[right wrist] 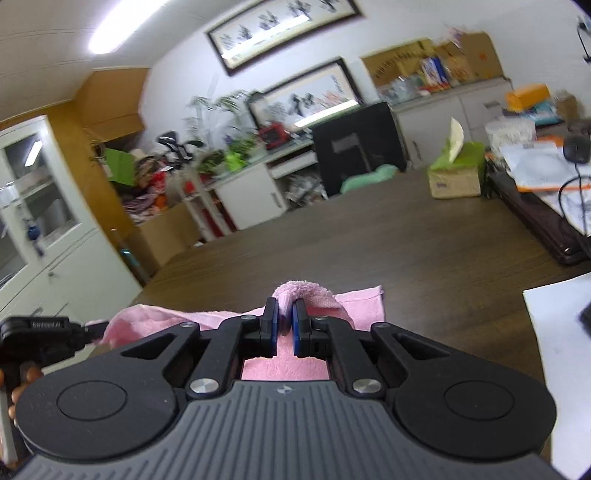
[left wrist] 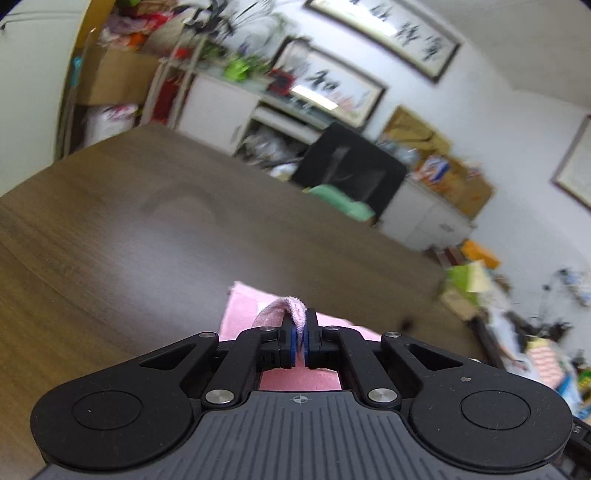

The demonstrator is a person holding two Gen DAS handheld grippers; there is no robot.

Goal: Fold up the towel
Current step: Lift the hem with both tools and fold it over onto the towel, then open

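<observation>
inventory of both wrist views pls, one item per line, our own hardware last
towel: 1, pink, on the table near edge, a bunched fold pinched in each gripper
table: 1, dark brown wood, fills the mid-frame
tissue box: 1, green top, far right of the table
green cushion: 1, mint, by the table's far edge at the black chair
black chair: 1, black, behind the table
framed calligraphy: at least 2, dark frames, back wall
white cabinets: several, below the frames
left gripper: 1, black, blue pads, shut on towel
right gripper: 1, black, blue pads, shut on towel
</observation>
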